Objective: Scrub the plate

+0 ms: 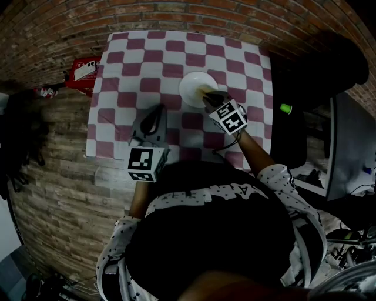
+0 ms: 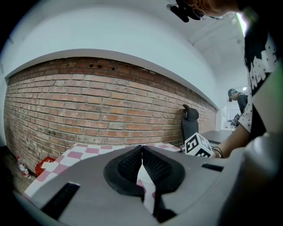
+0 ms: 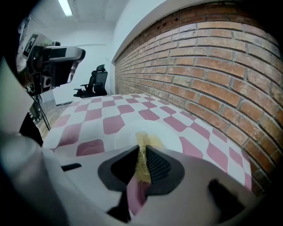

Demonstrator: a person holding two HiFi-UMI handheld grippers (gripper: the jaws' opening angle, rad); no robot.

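Black top; white star-printed sleeves; grey grippers bearing black-and-white marker cubes.

Brick wall, wood-plank floor, black office chair, ceiling strip light.

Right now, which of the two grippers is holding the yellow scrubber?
The right gripper: its jaws are shut on the yellow scrubber over the white plate. The left gripper has its jaws together, empty, away from the plate.

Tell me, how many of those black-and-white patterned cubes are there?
2. One cube sits on the left gripper, at the tablecloth's near edge; the other is on the right gripper, beside the white plate. None appears hidden.
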